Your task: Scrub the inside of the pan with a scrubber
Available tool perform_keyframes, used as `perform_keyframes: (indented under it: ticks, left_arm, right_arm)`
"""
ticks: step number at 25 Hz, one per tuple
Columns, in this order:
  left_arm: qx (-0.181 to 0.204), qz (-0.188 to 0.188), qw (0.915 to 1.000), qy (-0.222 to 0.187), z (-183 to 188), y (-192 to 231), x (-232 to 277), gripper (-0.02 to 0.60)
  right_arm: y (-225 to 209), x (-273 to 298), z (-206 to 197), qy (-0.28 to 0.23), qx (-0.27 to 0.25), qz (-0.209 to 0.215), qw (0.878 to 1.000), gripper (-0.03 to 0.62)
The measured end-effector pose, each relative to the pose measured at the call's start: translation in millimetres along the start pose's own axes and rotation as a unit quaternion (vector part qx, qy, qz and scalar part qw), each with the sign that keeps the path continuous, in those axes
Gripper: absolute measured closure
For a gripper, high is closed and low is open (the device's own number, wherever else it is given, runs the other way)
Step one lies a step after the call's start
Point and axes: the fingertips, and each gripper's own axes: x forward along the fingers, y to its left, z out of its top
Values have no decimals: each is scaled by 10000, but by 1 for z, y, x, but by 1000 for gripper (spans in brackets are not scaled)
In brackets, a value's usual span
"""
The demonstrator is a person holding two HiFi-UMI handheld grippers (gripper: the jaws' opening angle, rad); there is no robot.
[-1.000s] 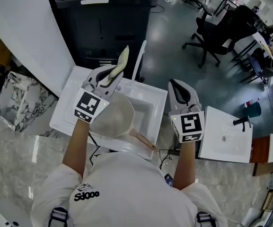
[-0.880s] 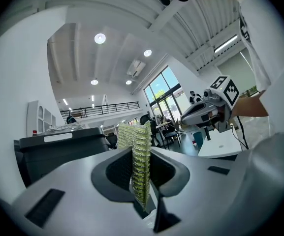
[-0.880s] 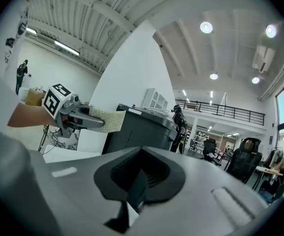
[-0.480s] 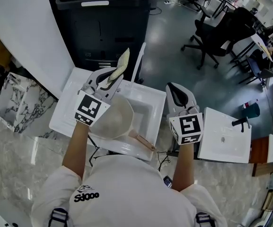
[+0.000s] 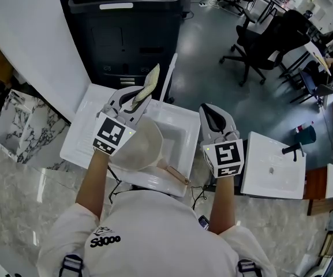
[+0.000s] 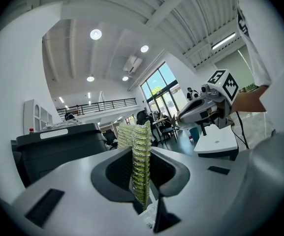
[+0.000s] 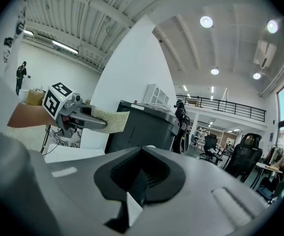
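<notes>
Seemingly the scrubbing is yet to do: your left gripper (image 5: 133, 97) has its jaws clamped on the scrubber (image 5: 148, 79), the pan (image 5: 140, 146) lies untouched below them, and your right gripper (image 5: 214, 120) is closed on nothing.

The scrubber (image 6: 141, 166), a flat yellow-green mesh pad, is clamped on edge between the jaws of the left gripper (image 5: 133, 97) and stands upright above the pan's far rim. The pan (image 5: 137, 149), cream-coloured with a wooden handle, is seen in the white basin (image 5: 180, 126) at its near left, its handle pointing toward the basin's near edge.
</notes>
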Motion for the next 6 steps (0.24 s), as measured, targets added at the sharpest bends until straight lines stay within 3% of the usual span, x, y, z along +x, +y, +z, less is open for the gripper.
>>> perform_keyframes:
  ticks: [6]
  left_arm:
    - [19, -28, 10000, 12, -1, 0, 2, 515]
  right_arm:
    - [3, 4, 1, -9, -32, 55, 10000, 583]
